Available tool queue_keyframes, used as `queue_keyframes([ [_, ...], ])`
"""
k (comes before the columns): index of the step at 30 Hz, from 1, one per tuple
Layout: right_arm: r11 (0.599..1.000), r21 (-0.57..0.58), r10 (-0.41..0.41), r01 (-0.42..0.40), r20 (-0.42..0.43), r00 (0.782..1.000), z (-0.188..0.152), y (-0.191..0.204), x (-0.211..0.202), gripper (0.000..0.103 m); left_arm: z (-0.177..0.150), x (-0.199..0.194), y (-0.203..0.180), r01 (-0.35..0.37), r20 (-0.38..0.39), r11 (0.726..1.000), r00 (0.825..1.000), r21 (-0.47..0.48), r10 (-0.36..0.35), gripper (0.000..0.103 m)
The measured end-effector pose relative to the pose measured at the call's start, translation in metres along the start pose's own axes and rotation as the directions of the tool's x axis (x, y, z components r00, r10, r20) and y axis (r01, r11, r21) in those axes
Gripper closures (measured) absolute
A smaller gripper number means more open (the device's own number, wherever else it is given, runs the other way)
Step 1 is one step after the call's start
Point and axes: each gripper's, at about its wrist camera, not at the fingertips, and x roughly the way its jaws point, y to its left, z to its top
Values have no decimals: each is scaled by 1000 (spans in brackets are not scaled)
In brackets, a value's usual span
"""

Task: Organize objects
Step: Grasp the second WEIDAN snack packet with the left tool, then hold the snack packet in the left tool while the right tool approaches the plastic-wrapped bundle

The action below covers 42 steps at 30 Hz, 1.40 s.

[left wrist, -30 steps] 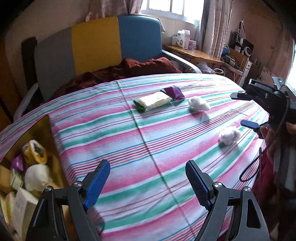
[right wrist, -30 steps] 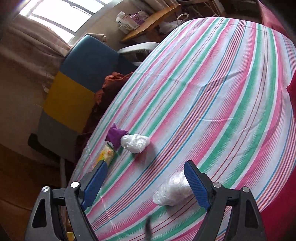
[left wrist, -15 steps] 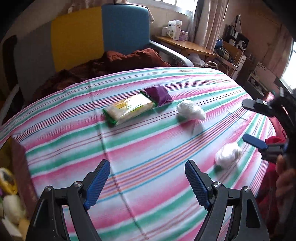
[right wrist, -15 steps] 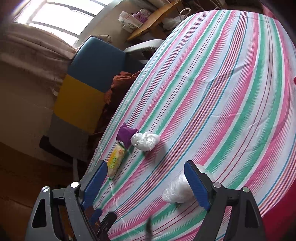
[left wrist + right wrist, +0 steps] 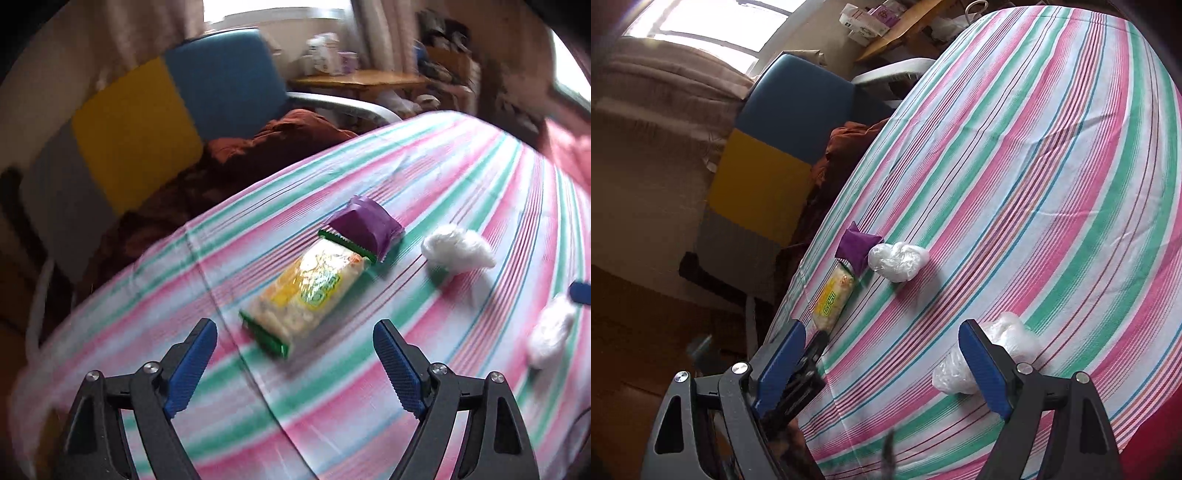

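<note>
A table (image 5: 461, 177) covered with a striped cloth in pink, green and white is seen in both views. Much bare cloth is left open on the side away from the chair (image 5: 155, 110), which stands past the table's edge and has a brown blanket (image 5: 258, 144) on it.

Four small things are laid on the cloth. A long snack pack (image 5: 306, 291) with green ends is placed close in front of the left gripper (image 5: 295, 339), just beyond its fingers (image 5: 195, 365) and not between them. A purple packet (image 5: 365, 225) is touching the pack's far end. A white plastic ball (image 5: 458, 249) is set just beside the purple packet. A second white ball (image 5: 993, 354) is seen right behind one finger of the right gripper (image 5: 882, 343), not between the two.

The left fingers are being opened and nothing is touched by them. The right fingers are held wide apart and nothing is held.
</note>
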Motion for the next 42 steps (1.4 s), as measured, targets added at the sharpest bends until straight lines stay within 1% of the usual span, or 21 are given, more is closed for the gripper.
queue_keyframes([
  [2, 1000, -4, 1, -1, -8, 1000, 0, 1, 2, 16, 4, 10, -2, 2, 0, 998, 1000, 59, -2, 11],
  [3, 1000, -7, -1, 1, -12, 1000, -1, 2, 3, 16, 6, 17, -2, 9, -4, 997, 1000, 81, -8, 11],
  [8, 1000, -21, -13, 13, -28, 1000, -2, 3, 6, 16, 17, 45, -2, 37, -20, 994, 999, 104, -35, 11],
  [10, 1000, -23, -18, 17, -31, 999, -2, 3, 7, 16, 20, 57, -1, 49, -33, 994, 998, 96, -46, 11],
  [11, 999, -25, -22, 21, -32, 999, -2, 4, 7, 16, 22, 62, 2, 61, -32, 995, 998, 77, -59, 10],
  [12, 999, -28, -26, 25, -34, 999, -2, 4, 8, 16, 24, 66, 7, 77, -24, 996, 997, 36, -76, 11],
  [13, 999, -31, -30, 29, -36, 999, -3, 4, 9, 16, 26, 70, 10, 90, -35, 996, 995, -3, -90, 11],
  [14, 999, -34, -35, 34, -39, 999, -3, 5, 10, 16, 27, 74, 15, 114, -49, 992, 992, -49, -117, 16],
  [15, 999, -36, -40, 38, -41, 998, -3, 5, 10, 16, 26, 78, 20, 151, -66, 983, 985, -107, -159, 18],
  [16, 998, -42, -46, 44, -44, 998, -4, 6, 12, 16, 26, 77, 21, 153, -54, 981, 986, -123, -160, 19],
  [18, 998, -50, -51, 49, -50, 997, -4, 7, 13, 16, 24, 74, 16, 141, -46, 985, 988, -97, -146, 25],
  [20, 996, -66, -60, 56, -53, 997, -5, 9, 14, 16, 24, 71, 12, 142, -45, 985, 988, -95, -147, 36],
  [21, 996, -70, -63, 59, -53, 997, -6, 9, 15, 16, 24, 70, 10, 139, -45, 985, 989, -98, -144, 38],
  [23, 995, -73, -70, 66, -52, 996, -6, 9, 15, 16, 22, 68, 5, 128, -40, 987, 990, -93, -132, 51],
  [24, 995, -73, -73, 69, -51, 996, -6, 10, 15, 16, 21, 65, 2, 112, -37, 990, 993, -85, -116, 53],
  [26, 994, -75, -80, 76, -50, 996, -6, 9, 15, 16, 17, 61, -3, 83, -33, 993, 996, -87, -86, 54],
  [29, 993, -77, -89, 85, -55, 994, -6, 9, 16, 16, 8, 55, -1, 71, -34, 986, 996, -148, -77, 54],
  [36, 991, -86, -109, 103, -64, 992, -7, 10, 17, 16, -24, 27, -10, -6, -48, 966, 999, -258, -6, 54],
  [39, 991, -83, -112, 107, -57, 992, -7, 11, 16, 16, -41, 11, -15, -19, -50, 959, 999, -283, 5, 54],
  [42, 994, -60, -92, 89, -48, 995, -6, 8, 12, 16, -60, -6, -18, -23, -48, 951, 999, -308, 9, 54],
])
